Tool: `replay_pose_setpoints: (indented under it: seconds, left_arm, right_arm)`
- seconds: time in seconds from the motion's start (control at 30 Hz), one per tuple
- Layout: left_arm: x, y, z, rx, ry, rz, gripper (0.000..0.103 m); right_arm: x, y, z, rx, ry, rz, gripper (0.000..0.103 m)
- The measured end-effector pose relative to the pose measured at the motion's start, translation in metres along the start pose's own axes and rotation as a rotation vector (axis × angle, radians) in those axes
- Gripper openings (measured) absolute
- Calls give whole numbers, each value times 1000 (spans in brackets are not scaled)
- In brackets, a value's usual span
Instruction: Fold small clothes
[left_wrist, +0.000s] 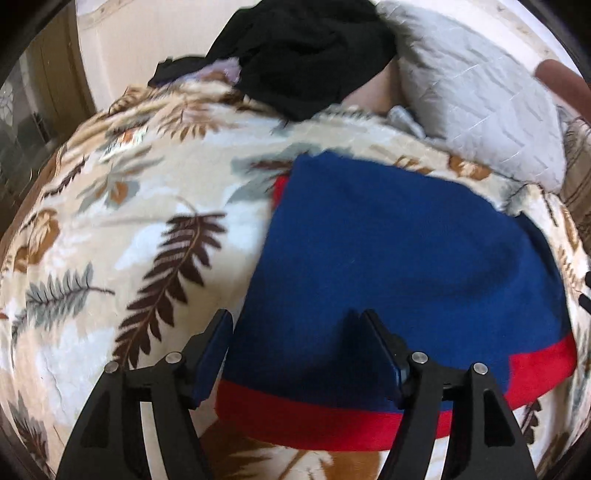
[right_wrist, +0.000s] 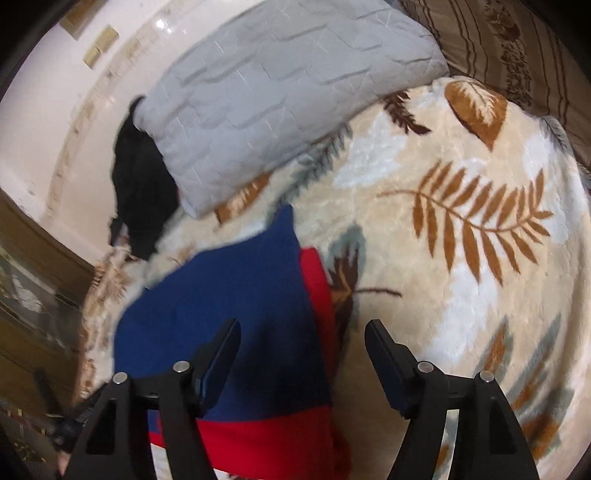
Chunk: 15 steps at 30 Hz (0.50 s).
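A cream leaf-print blanket (left_wrist: 122, 229) covers the bed and fills the ground under both tongs. Far ahead of them lies a grey quilted pillow (right_wrist: 280, 96), with a heap of black clothing (left_wrist: 306, 55) touching its side, well apart from either tool.

The blue garment with red bands (left_wrist: 391, 266) lies flat on the blanket, folded over on itself. In the left wrist view it spreads directly ahead of the left tongs (left_wrist: 297, 321), its red hem nearest the camera and running beneath the fingers; the right-hand finger sits over the blue cloth, the left-hand finger at the garment's edge over the blanket. In the right wrist view the garment lies ahead and to the left of the right tongs (right_wrist: 303, 332), whose left-hand finger is over the blue and whose right-hand finger is over bare blanket.

Both tongs are spread wide, holding nothing.
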<state>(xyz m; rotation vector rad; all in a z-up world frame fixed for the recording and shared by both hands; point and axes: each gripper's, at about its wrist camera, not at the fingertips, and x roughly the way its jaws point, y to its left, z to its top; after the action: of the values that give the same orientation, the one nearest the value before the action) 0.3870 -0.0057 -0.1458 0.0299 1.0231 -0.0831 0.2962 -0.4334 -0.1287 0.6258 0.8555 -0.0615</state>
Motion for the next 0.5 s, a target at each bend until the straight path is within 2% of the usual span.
replay_pose_setpoints:
  seconds: [0.1,0.13,0.17,0.2,0.23,0.27,0.33,0.43,0.5]
  left_arm:
    - [8,-4,-3,17,8,5,72]
    - [8,-5,-3,25,6,3,72]
    - [8,-7,-3,37,2,6,72]
    - [8,-7,-3,44,-1,8,72]
    - [8,-7,-3,47,-2,8,72]
    - [7,-6,-3,46,-3,7,72]
    - [4,-5,-3,41,-13,7,72]
    - [-1,-5,-2,52,-44,35,72]
    - [2,-8,-3,72,-38,44,72]
  right_arm:
    - [13,5,1,-23,37,2,71]
    - [22,10,-1,-41,65,-19,65]
    - [30,13,-1,-57,85,-33,43]
    - [40,21,-6,-97,121,-52,26]
    - [48,27,-11,-138,152,-89,13]
    - [50,33,-17,-180,156,-132,11]
    - [43,41,-23,-225,135,-163,9]
    - [13,44,-27,-225,78,-170,9]
    - [9,39,-35,-221,85,-198,9]
